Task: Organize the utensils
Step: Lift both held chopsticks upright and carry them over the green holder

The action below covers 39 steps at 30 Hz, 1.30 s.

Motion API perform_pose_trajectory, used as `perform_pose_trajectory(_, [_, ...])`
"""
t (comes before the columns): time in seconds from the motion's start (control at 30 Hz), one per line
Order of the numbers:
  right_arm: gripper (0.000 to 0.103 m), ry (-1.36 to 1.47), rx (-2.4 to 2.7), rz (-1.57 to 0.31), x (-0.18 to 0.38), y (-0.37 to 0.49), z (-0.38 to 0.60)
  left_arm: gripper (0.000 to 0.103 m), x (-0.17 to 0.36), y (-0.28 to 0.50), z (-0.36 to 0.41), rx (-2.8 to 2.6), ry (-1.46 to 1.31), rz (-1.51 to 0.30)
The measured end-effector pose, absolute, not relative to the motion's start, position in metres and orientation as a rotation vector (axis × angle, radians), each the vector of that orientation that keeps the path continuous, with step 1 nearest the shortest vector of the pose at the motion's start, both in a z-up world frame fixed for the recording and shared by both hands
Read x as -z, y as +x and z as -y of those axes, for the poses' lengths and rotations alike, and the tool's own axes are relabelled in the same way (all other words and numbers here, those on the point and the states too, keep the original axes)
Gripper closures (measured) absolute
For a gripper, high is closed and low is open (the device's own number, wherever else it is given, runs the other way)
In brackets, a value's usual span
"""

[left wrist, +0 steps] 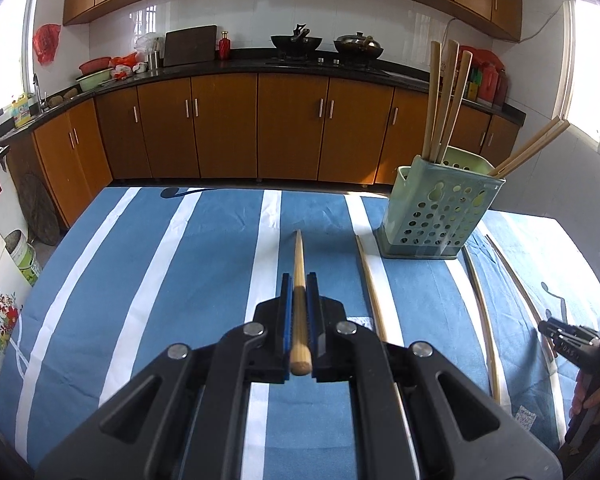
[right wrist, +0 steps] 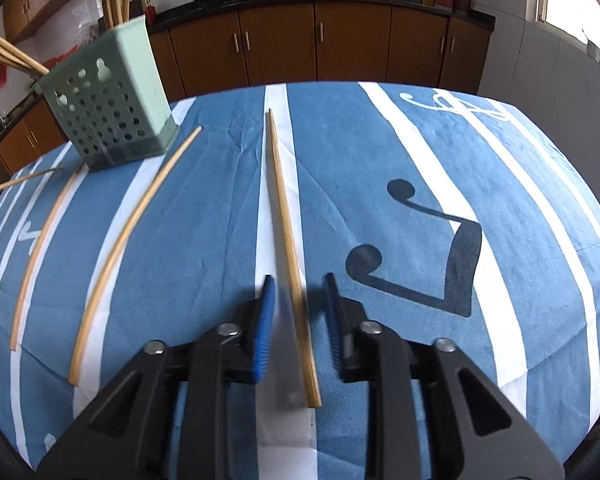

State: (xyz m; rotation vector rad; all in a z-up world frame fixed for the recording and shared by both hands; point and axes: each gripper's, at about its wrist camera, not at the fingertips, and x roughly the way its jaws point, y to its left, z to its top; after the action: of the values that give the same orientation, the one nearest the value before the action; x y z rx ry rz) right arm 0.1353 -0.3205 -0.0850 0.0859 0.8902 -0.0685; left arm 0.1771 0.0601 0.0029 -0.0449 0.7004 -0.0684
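A: The left gripper (left wrist: 299, 292) is filling the near edge of its own view, clamped on a chopstick (left wrist: 299, 264) that is pointing out over the blue striped cloth (left wrist: 160, 264). The green holder (left wrist: 440, 208) is standing toward the far right with several chopsticks already in it.

B: What is likely to go wrong?

A: The stick is lying lengthwise along the pads, so it may be sliding or swinging as it tips toward the holder's mouth and missing the rim.

B: And the right gripper (right wrist: 298, 296)?

A: Its jaws are standing narrowly apart either side of another chopstick (right wrist: 288, 240) on the cloth, pads seemingly not pressing. It could be rolling away as they close.
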Motion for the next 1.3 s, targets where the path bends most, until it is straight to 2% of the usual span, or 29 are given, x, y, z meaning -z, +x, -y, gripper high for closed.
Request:
perform_pose_trajectory(0.07, [0.096,0.068,0.047,-0.893,0.084,0.135,0.318,0.096,-0.003,0.178,-0.06,0.067,-0.047,-0.7])
perform_pose_trajectory(0.83, [0.096,0.17,0.035,-0.44,-0.052,0.096,0.337,0.096,-0.047,0.171,-0.061,0.073,-0.052,-0.591])
perform_pose_trajectory(1.3, [0.096,0.168,0.012,-0.383,-0.073,0.099,0.33,0.096,-0.072,0.168,-0.053,0.105,-0.027,-0.547])
